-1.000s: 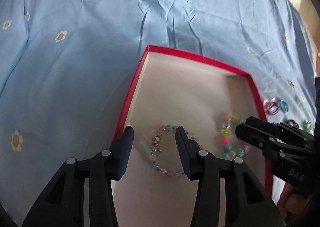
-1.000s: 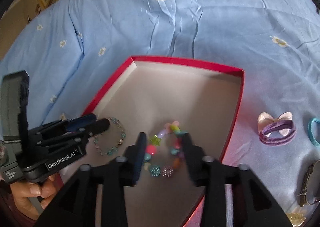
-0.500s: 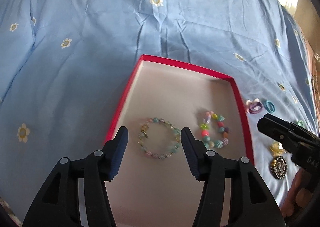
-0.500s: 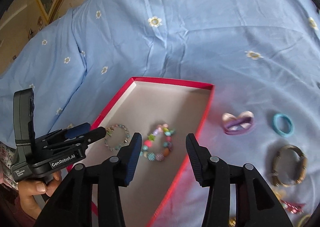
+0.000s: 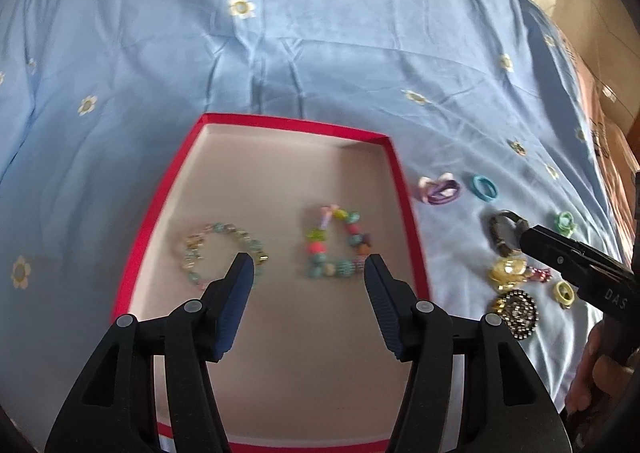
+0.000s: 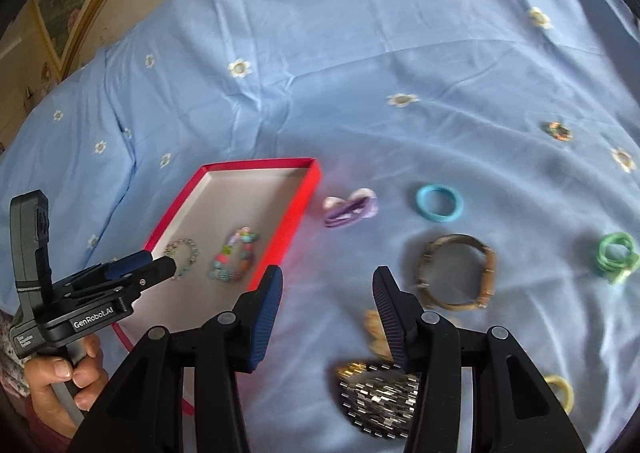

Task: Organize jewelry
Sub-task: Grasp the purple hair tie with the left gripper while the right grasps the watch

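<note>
On the blue floral bedsheet (image 6: 360,65), the red box (image 5: 132,265) lay at the left. Inside it sat a pale beaded bracelet (image 5: 218,249), and just right of it a colourful bead bracelet (image 5: 336,249), the two apart. The left gripper (image 5: 306,273) hung above the box with its jaws spread wide and nothing between them. Right of the box, on the sheet, lay a purple bow tie (image 6: 352,207), a blue hair ring (image 6: 439,202), a brown bangle (image 6: 456,273) and a green hair tie (image 6: 616,257). The right gripper (image 6: 328,285) hovered over the sheet beside the box, jaws wide and empty, near a sparkly brooch (image 6: 378,397).
</note>
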`<state>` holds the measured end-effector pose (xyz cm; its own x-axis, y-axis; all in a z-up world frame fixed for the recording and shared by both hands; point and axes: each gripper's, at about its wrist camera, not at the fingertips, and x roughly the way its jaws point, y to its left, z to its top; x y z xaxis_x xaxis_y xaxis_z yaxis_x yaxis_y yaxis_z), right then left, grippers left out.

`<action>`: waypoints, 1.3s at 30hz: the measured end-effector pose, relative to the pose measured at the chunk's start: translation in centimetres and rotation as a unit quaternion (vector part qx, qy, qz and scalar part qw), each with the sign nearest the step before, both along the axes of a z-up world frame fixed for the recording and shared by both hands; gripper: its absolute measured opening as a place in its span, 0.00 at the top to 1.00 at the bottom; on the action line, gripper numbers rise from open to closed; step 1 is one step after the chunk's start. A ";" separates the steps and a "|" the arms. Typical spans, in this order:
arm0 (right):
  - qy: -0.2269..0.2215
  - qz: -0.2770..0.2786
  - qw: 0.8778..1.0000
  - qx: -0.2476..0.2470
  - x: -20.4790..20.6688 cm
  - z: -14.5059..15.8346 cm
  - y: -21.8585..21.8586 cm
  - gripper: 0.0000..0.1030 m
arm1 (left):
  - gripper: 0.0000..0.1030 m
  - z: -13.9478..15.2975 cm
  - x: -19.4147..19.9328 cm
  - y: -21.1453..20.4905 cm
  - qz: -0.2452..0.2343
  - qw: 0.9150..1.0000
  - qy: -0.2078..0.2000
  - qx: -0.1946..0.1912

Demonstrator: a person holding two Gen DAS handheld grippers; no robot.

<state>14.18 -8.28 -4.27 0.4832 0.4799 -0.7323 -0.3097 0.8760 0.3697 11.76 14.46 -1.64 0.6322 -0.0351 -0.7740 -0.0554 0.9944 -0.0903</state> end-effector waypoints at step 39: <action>0.040 -0.063 0.996 -0.045 3.5 -4.5 -7.0 0.60 | 0.47 -3.3 11.8 -12.9 -0.168 0.983 0.043 0.063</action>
<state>17.70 -15.27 -8.73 0.4734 0.3491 -0.8087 -0.1668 0.9370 0.3069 23.55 1.58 -4.90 0.5339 -0.1312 -0.8353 0.2754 0.9610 0.0251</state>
